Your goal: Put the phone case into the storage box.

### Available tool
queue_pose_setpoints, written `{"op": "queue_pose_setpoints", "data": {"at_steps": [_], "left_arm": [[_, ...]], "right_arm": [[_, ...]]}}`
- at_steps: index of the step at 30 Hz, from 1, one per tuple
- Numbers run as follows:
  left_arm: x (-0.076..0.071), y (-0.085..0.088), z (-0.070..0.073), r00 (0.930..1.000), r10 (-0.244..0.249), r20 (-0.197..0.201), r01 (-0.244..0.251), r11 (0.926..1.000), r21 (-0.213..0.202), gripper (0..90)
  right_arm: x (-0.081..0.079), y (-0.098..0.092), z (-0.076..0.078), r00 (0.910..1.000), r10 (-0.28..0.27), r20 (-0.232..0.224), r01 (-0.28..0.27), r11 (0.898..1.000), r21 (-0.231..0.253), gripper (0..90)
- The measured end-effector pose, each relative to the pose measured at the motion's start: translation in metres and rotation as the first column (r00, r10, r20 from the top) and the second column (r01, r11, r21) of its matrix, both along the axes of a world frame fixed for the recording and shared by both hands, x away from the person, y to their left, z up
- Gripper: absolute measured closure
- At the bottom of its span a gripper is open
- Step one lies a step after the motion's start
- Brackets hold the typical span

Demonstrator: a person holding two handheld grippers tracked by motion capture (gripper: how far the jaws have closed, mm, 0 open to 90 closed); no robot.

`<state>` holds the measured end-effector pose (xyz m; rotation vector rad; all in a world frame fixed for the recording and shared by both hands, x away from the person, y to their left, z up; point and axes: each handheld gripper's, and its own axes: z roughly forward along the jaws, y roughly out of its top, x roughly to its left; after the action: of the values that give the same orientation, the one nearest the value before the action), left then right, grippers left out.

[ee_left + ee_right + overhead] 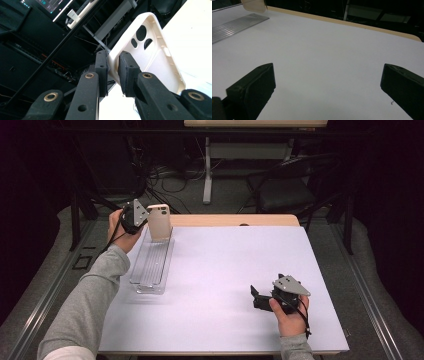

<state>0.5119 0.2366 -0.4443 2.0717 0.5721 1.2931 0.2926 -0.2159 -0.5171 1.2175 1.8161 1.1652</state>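
Observation:
A cream phone case (159,222) stands upright over the far end of a clear ribbed tray (152,263) at the table's left. My left gripper (141,218) is shut on the case's left edge. In the left gripper view the two black pads (126,71) pinch the rim of the phone case (147,52), whose camera cut-outs face me. My right gripper (256,297) rests low at the front right of the table, held by a hand, jaws wide apart with nothing between them. The right gripper (327,85) points across the bare white table top.
The white table top (235,270) has a wooden far edge (235,220). Beyond it are a dark chair (287,190), a desk leg and cables on the floor. The tray (234,25) lies far left in the right gripper view.

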Motion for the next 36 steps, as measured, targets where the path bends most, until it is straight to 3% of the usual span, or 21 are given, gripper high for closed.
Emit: {"op": "queue_pose_setpoints", "data": {"at_steps": [9,14,23,31,36], "left_arm": [[0.001,0.0,-0.006,1.0,0.003,-0.008,-0.003,1.0,-0.007,78.5],[0.002,-0.003,-0.012,1.0,0.006,-0.007,-0.006,0.9998,0.019,78.6],[0.004,-0.002,-0.013,1.0,0.004,0.001,-0.004,0.9996,0.028,78.5],[0.008,-0.001,-0.016,0.9993,-0.024,0.027,0.021,0.9959,0.088,78.4],[0.009,-0.001,-0.017,0.9982,-0.033,0.05,0.025,0.9877,0.155,78.4]], "right_arm": [[0.0,0.001,-0.001,0.9999,0.012,0.0,-0.012,1.0,-0.001,0.0],[0.0,0.001,-0.001,0.9999,0.011,-0.005,-0.011,1.0,0.001,0.0],[0.0,0.002,-0.001,0.9997,0.022,-0.007,-0.022,1.0,0.004,0.0],[0.0,0.001,-0.002,0.9998,0.018,-0.01,-0.018,1.0,0.004,0.0],[0.0,0.003,-0.003,0.9997,0.02,-0.012,-0.02,1.0,0.006,0.0]]}}
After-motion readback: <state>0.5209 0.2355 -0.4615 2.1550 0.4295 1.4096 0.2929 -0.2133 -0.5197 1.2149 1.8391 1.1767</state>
